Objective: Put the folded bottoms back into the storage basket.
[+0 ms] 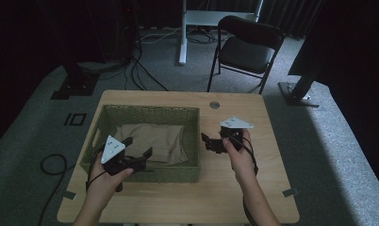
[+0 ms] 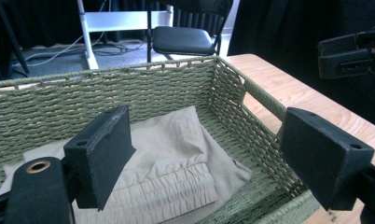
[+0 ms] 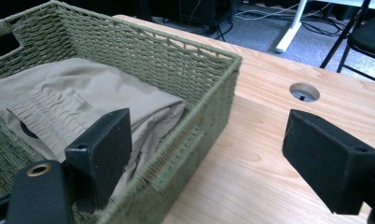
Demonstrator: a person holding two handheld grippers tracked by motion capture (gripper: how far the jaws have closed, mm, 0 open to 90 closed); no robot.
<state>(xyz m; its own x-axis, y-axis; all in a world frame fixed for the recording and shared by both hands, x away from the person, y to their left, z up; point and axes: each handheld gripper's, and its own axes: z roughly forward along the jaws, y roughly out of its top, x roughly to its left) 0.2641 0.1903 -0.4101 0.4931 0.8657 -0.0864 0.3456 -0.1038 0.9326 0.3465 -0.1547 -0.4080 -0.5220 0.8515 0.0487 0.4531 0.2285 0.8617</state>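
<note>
High view: folded beige cloth (image 1: 152, 141) lies in green basket (image 1: 192, 141), long axis 9-to-3, at 1 o'clock of left hand-held gripper (image 1: 136, 147), nearer than right hand-held gripper (image 1: 205, 140); left gripper view: jaws wide, empty above cloth; right gripper view: jaws wide, empty, cloth at 10 o'clock.

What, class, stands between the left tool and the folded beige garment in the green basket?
Nothing visible. The left tool hangs open over the near edge of the woven basket, above its rim, and the folded garment lies uncovered on the basket floor between and beyond the jaws. The right tool is over the table, outside the basket.
</note>
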